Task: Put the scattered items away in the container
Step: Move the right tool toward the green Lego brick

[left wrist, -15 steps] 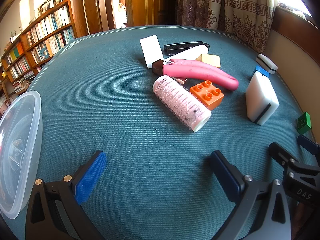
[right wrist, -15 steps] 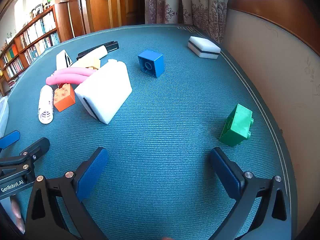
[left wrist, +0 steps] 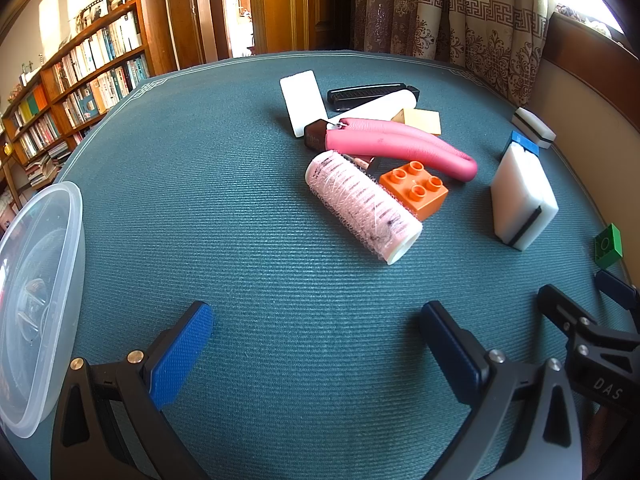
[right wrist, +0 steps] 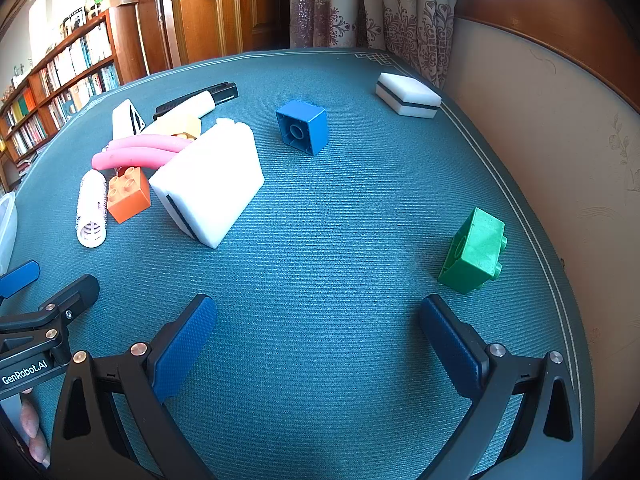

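A: What does the left wrist view show?
B: The left gripper (left wrist: 316, 334) hangs spread wide and empty over the teal tablecloth (left wrist: 240, 208). The clear container (left wrist: 38, 296) sits at the near left edge. Ahead, the pink hair roller (left wrist: 362, 206) touches the orange brick (left wrist: 416, 188), with the pink handle (left wrist: 400, 146) just beyond and the big white sponge (left wrist: 522, 196) to the right.

A: And the right wrist view?
B: The right gripper (right wrist: 318, 332) is released too, holding nothing. The green brick (right wrist: 474, 252) lies on its side near the right finger. The blue brick (right wrist: 303, 127) sits farther off, and a small sponge (right wrist: 408, 95) at the far right edge.
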Tool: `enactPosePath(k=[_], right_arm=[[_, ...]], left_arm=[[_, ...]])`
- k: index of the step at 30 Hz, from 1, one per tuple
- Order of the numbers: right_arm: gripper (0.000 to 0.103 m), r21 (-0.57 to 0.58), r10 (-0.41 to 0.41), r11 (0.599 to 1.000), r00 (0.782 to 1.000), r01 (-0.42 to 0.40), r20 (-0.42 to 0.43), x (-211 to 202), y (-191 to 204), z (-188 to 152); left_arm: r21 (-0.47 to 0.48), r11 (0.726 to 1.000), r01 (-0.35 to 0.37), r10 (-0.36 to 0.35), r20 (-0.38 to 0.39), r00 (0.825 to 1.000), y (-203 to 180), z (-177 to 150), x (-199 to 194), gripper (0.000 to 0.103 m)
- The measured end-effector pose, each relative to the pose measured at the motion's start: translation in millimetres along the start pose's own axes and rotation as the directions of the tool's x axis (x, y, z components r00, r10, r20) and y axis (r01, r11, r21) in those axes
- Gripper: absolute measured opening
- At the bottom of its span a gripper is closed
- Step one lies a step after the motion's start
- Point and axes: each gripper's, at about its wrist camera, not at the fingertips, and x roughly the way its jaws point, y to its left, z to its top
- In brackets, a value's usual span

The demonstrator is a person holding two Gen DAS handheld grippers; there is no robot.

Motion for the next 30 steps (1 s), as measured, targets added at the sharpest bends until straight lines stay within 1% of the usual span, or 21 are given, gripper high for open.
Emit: enactPosePath(k=[6,11,15,22,25,30], right_arm=[[0.103,-0.009,0.02,1.0,1.0,-0.02,-0.007,-2,0,-1],[0.103,-0.02,0.069,0.997,0.997,-0.07,-0.016,-9,-6,-6],[0.103,0.0,0.105,0.994,0.994,-0.105,-0.012,-17,-17,-12],[0.101,0.068,0.097,0.993,0.995,-0.098,0.014,-26,-43,-13],[0.099,0.085,0.09,0.992,0.996,-0.092,0.027,-28,-51,-11],[0.099,0.102,0.082,0.991,0.995,-0.087,0.048,-31,-61,-6]], left_arm=[[0.0,1.0,0.0,0.0,-0.001,1.0,1,1,0,0.103],[-0.003,1.0,0.003,-0.003,-0.004,1.0,3,3,-2,0.103],[-0.009,1.0,0.01,-0.01,-0.007,1.0,1,2,-2,0.103],[-0.032,0.998,0.051,-0.051,0.002,0.999,-3,12,0,0.103],[-0.036,0.998,0.045,-0.044,0.012,0.999,-5,18,-3,0.103],[-0.034,0.999,0.033,-0.032,0.031,0.999,-6,26,-6,0.103]])
